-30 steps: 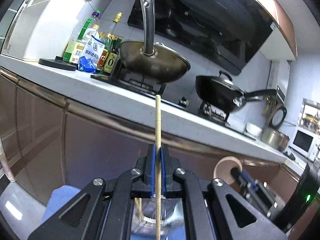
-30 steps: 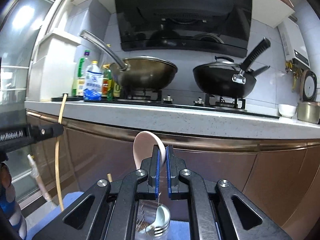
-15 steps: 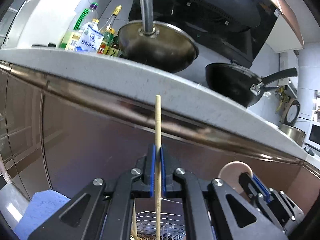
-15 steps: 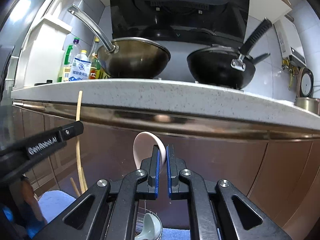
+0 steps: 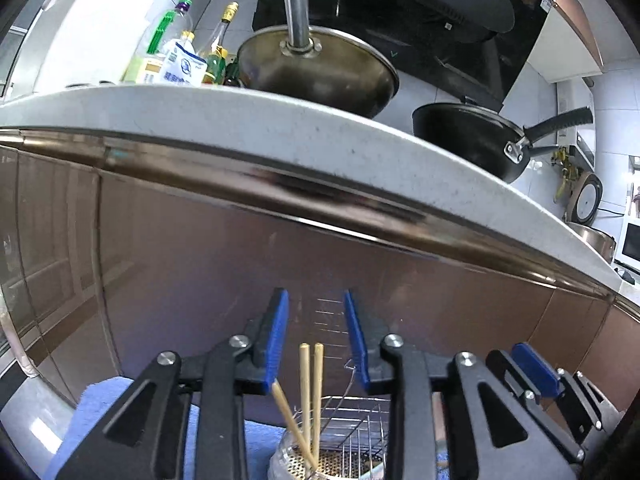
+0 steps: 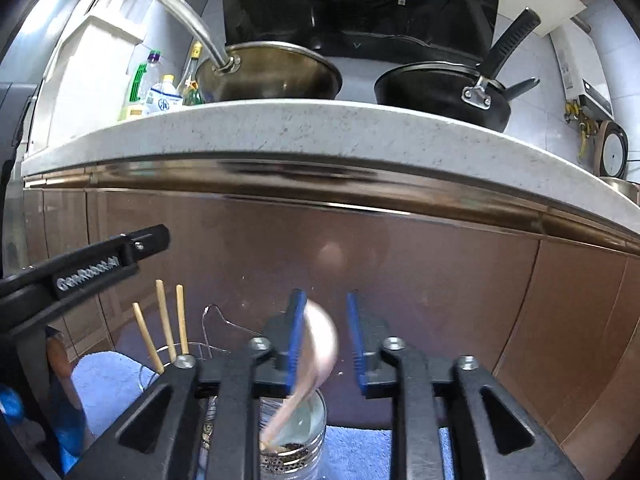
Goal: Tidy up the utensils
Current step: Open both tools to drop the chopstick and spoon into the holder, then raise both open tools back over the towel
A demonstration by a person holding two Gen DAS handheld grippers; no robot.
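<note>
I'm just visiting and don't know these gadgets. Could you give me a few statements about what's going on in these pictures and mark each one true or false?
1. The left gripper clamps a wooden chopstick. False: its blue-padded jaws have just opened, and the thin wooden chopsticks stand free in the perforated metal cup.
2. The right gripper is open, with the pale pink spoon blurred between its jaws. True.
3. Three chopsticks show in the right wrist view. True.
4. The black frying pan sits left of the steel wok. False: it sits to the right.
5. The holders rest on a blue towel. True.
</note>
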